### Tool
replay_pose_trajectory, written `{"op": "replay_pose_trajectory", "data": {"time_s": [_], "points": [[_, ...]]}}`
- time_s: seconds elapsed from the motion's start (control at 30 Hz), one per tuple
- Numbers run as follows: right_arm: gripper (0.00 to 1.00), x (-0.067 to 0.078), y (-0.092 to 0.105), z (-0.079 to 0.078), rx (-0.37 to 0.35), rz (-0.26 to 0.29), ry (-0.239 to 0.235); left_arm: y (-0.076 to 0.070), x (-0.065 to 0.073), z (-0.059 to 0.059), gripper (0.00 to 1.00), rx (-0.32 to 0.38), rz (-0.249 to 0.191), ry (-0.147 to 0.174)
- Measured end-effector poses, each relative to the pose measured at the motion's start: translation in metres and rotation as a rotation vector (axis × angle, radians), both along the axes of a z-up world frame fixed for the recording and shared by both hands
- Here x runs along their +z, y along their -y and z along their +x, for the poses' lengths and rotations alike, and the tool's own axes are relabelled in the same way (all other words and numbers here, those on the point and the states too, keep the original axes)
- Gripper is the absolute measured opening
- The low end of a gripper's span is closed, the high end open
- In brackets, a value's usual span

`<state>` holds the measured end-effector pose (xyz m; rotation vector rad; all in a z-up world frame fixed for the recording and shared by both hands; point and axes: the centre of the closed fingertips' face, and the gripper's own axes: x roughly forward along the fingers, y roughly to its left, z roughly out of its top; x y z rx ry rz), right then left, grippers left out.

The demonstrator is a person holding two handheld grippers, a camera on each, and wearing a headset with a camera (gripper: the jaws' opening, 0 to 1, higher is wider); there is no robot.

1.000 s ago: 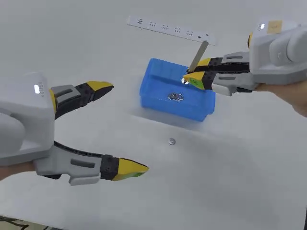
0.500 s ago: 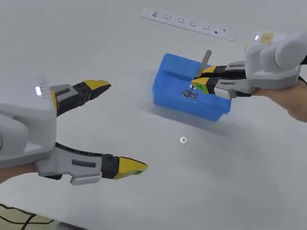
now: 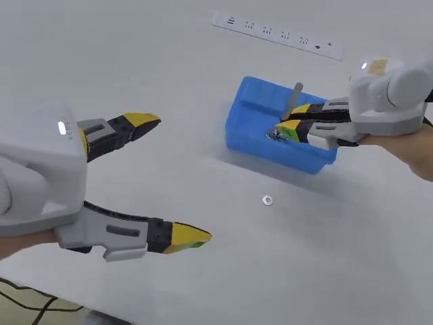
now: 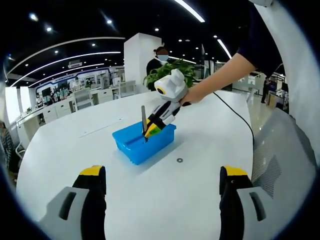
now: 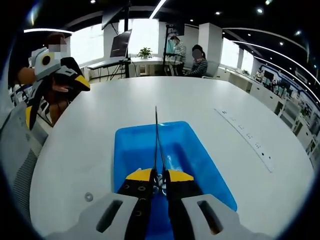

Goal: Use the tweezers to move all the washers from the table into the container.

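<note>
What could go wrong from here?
1. The right gripper holds the tweezers by a jaw pinch alone; pressing on the table could twist them.
2. The loose washer lies flat on the smooth table and may skid rather than lift.
3. The tips sit by the collected washers in the blue container; withdrawing might drag one out.

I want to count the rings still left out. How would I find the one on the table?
Find the blue rectangular plastic container on the white table. Just in front of it, toward the person, lies one small silver metal washer, flat on bare tabletop. Its neighbours, the other washers, sit inside the container.
</note>
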<state>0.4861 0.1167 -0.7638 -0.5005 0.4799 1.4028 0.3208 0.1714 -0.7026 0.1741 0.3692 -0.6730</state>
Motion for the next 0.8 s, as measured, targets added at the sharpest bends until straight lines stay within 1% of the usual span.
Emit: {"op": "replay_pose_trajectory", "data": {"time_s": [0.03, 0.23, 0.27, 0.3, 0.33, 0.4, 0.43, 0.47, 0.5, 0.57, 0.6, 0.63, 0.67, 0.73, 0.77, 0.8], "points": [[0.11, 0.0, 0.0, 0.0, -0.003, 0.002, -0.005, 0.0, 0.0, 0.0, 1.0, 0.0, -0.002, -0.001], [0.1, 0.003, 0.0, -0.001, 0.005, 0.001, 0.011, -0.001, -0.001, 0.0, 1.0, 0.001, -0.004, -0.005], [0.1, 0.006, 0.001, -0.001, 0.004, 0.006, 0.003, -0.001, 0.002, 0.002, 1.0, 0.017, -0.038, -0.007], [0.09, 0.007, 0.001, -0.003, 0.006, 0.009, -0.004, -0.001, 0.007, 0.005, 1.0, 0.038, -0.087, 0.004], [0.09, 0.008, 0.001, -0.003, 0.009, 0.009, -0.002, -0.003, 0.01, 0.008, 1.0, 0.057, -0.112, 0.017], [0.08, 0.01, 0.002, -0.004, 0.018, -0.002, 0.016, -0.009, 0.013, 0.014, 1.0, 0.094, -0.142, 0.027], [0.08, 0.012, 0.003, -0.004, 0.019, -0.002, 0.013, -0.01, 0.014, 0.015, 1.0, 0.096, -0.148, 0.028], [0.08, 0.013, 0.003, -0.004, 0.019, -0.001, 0.014, -0.01, 0.016, 0.019, 1.0, 0.099, -0.167, 0.034], [0.08, 0.015, 0.004, -0.005, 0.021, -0.002, 0.017, -0.01, 0.017, 0.021, 1.0, 0.099, -0.177, 0.035], [0.08, 0.017, 0.004, -0.006, 0.026, -0.003, 0.025, -0.01, 0.023, 0.033, 0.99, 0.136, -0.239, 0.046], [0.08, 0.019, 0.004, -0.006, 0.026, 0.0, 0.028, -0.009, 0.024, 0.04, 0.99, 0.143, -0.27, 0.038], [0.08, 0.022, 0.004, -0.006, 0.024, 0.005, 0.031, -0.009, 0.024, 0.045, 0.99, 0.141, -0.275, 0.038], [0.08, 0.023, 0.003, -0.006, 0.022, 0.008, 0.034, -0.008, 0.026, 0.053, 0.98, 0.139, -0.283, 0.041], [0.08, 0.027, 0.003, -0.008, 0.028, 0.01, 0.044, -0.003, 0.033, 0.062, 0.94, 0.121, -0.314, 0.049], [0.08, 0.029, 0.003, -0.01, 0.036, 0.009, 0.053, 0.0, 0.041, 0.072, 0.88, 0.12, -0.321, 0.078], [0.08, 0.029, 0.003, -0.011, 0.041, 0.007, 0.058, 0.001, 0.044, 0.078, 0.83, 0.121, -0.32, 0.086]]}}
